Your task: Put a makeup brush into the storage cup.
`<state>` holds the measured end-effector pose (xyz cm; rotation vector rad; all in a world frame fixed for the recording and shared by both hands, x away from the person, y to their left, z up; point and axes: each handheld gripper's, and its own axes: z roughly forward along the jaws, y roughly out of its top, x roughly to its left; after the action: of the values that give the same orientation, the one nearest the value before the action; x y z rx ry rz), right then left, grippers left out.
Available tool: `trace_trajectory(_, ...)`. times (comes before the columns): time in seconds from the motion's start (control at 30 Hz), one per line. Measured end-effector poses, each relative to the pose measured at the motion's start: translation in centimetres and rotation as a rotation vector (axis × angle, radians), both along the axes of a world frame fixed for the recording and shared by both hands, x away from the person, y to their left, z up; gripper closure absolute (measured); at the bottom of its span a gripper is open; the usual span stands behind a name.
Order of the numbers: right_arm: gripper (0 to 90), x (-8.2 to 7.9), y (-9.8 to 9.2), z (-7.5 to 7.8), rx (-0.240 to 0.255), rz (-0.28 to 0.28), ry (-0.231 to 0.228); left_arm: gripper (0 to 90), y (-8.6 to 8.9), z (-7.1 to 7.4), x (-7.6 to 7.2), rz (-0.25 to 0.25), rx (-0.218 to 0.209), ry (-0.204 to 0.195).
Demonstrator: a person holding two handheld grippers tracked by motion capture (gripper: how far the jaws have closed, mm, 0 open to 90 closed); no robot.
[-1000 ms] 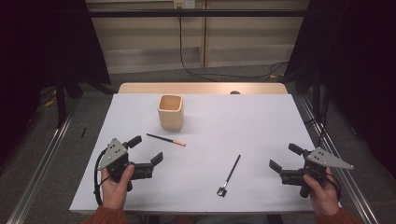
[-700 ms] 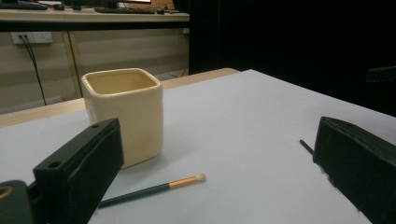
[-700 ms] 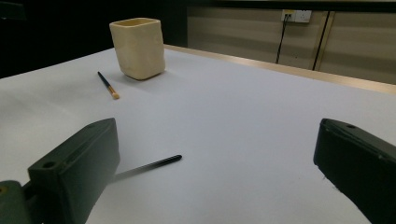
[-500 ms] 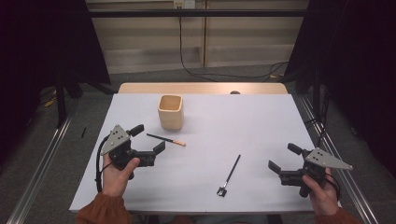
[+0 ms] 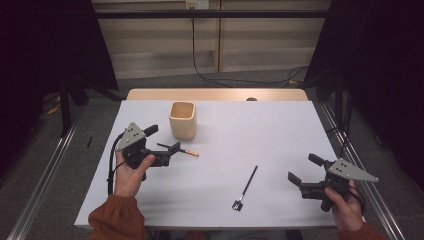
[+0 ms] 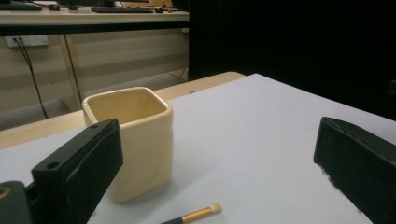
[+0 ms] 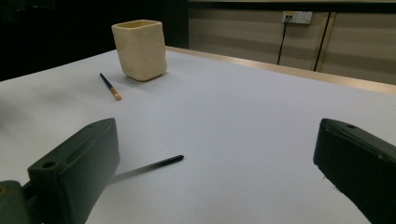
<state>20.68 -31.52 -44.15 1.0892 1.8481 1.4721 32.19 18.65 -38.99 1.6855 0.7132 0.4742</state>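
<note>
A cream square cup (image 5: pixel 182 120) stands upright at the back left of the white table (image 5: pixel 270 125). Just in front of it lies a small brush (image 5: pixel 186 151) with a dark handle and a pale tip. My left gripper (image 5: pixel 162 139) is open, its jaws over the handle end of that brush; nothing is held between them. In the left gripper view the cup (image 6: pixel 133 140) stands close behind the left jaw and the brush tip (image 6: pixel 201 213) lies low between the jaws. A long black brush (image 5: pixel 246 186) lies at front centre. My right gripper (image 5: pixel 304 169) is open to the right of it.
The right gripper view looks across the table to the cup (image 7: pixel 140 49), the small brush (image 7: pixel 110 87) and the black brush's handle (image 7: pixel 152 165). A wooden table edge (image 5: pixel 215 94) runs along the back. Metal rails and cables lie on the floor around.
My left gripper has moved forward and to the right, from the front left edge up to the small brush beside the cup. The right gripper has stayed where it was.
</note>
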Motion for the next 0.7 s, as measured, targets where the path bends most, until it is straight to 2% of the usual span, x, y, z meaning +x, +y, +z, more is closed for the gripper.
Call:
trace_trajectory(0.07, 0.0, 0.0, 0.0, 0.0, 0.000, 0.003, 0.000, 2.6, -0.1, 0.4, 0.9, 0.005, -0.003, 0.016)
trace_trajectory(0.17, 0.0, 0.0, 0.0, 0.0, 0.006, 0.007, 0.002, 2.6, -0.2, 0.6, 1.4, 0.014, -0.006, 0.021)
trace_trajectory(0.2, 0.0, 0.0, 0.0, 0.0, 0.010, 0.005, 0.004, 2.6, -0.3, 0.6, 1.8, 0.015, -0.027, 0.029)
trace_trajectory(0.3, 0.0, 0.0, 0.0, 0.0, 0.008, 0.004, 0.005, 2.5, -0.5, 0.4, 2.1, 0.021, -0.039, 0.027)
trace_trajectory(0.33, 0.0, 0.0, 0.0, 0.0, 0.008, 0.004, 0.005, 2.6, -0.7, 0.4, 2.4, 0.016, -0.025, 0.032)
trace_trajectory(0.43, 0.0, 0.0, 0.0, 0.0, 0.009, 0.008, 0.005, 2.6, -1.1, 0.6, 3.2, 0.036, 0.026, 0.012)
trace_trajectory(0.5, 0.0, -0.1, 0.0, 0.0, 0.015, 0.013, 0.005, 3.1, -1.3, 0.8, 3.5, 0.031, 0.020, 0.009)
trace_trajectory(0.6, 0.0, 0.0, 0.0, 0.0, 0.010, 0.016, 0.007, 3.0, -1.6, 1.3, 4.2, 0.028, 0.037, 0.000)
trace_trajectory(0.63, 0.0, 0.0, 0.1, 0.0, 0.011, 0.018, 0.007, 3.1, -1.7, 1.4, 4.4, 0.025, 0.029, 0.001)
trace_trajectory(0.7, 0.0, 0.0, 0.1, 0.0, 0.009, 0.020, 0.010, 3.2, -2.0, 1.7, 4.8, 0.020, 0.050, 0.000)
